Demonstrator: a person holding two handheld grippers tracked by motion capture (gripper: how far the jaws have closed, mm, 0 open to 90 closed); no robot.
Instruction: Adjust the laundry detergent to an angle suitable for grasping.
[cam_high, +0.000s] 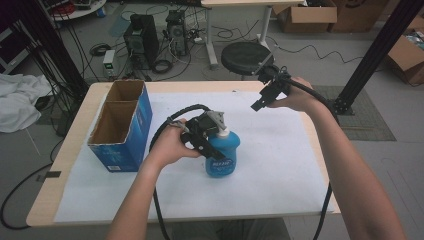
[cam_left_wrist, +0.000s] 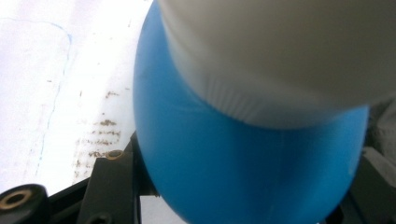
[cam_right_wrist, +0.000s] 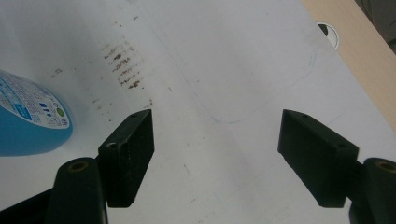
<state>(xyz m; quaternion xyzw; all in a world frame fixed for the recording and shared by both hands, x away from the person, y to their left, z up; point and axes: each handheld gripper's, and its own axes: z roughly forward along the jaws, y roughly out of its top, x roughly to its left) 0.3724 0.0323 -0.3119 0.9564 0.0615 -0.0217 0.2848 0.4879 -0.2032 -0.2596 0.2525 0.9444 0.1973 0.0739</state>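
I have the left gripper (cam_high: 212, 134) clamped on the blue bottle (cam_high: 222, 155), up at its shoulder just under the white cap (cam_high: 222, 134); in the left gripper view the blue body (cam_left_wrist: 243, 172) sits squeezed between my two black jaws, with the white cap (cam_left_wrist: 289, 56) blurred and very close to the lens. The bottle stands upright on the white sheet (cam_high: 270, 165) that covers the wooden table (cam_high: 75, 145), near the middle and slightly left, just right of the open blue cardboard box (cam_high: 122, 125), which sits at the sheet's left edge. My right gripper (cam_high: 260, 102) hangs above the far right part of the sheet, well apart from the bottle, its jaws spread wide with nothing between them; in the right gripper view I see the bare sheet (cam_right_wrist: 219, 70) with brown smudges (cam_right_wrist: 122, 63) below it, and the bottle's labelled side (cam_right_wrist: 28, 116) at the left edge.
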